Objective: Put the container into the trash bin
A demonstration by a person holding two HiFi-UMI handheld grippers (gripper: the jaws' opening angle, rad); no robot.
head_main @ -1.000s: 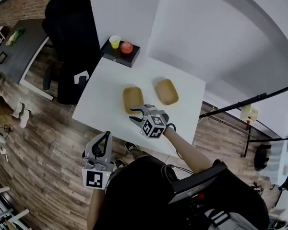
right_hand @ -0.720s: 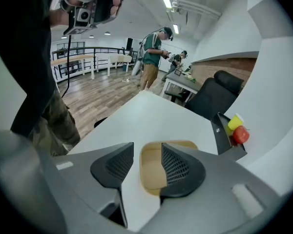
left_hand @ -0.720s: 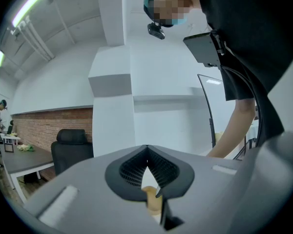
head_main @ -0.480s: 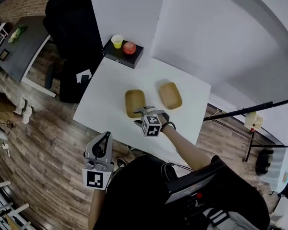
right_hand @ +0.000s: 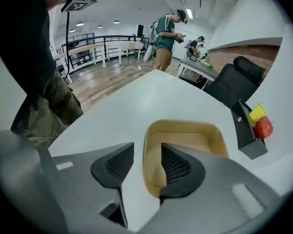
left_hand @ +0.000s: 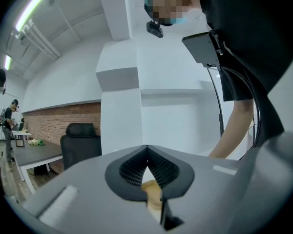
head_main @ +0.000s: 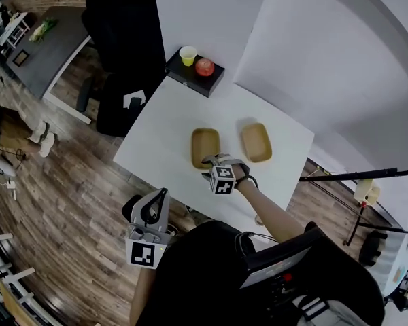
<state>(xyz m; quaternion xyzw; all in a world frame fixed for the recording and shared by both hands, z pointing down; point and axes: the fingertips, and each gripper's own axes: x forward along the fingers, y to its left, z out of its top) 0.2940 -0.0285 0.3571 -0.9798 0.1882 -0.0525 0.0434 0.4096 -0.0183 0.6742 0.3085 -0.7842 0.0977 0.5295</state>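
Hiding most of the left arm, the person's dark-clothed torso filled the foot of the head view. A dark rounded shape behind the left gripper was largely covered; it may have been a bin. That gripper was held low over the wood-plank floor, off the white table, its jaws together at the tips. A tan patch below them in its own view was too blurred to identify. The bare right forearm reached forward and down, with the right gripper at the near end of the shallow tan rectangular container on the table. Its jaws were wide apart, straddling one side wall without clamping it. A second tan container lay just beside.
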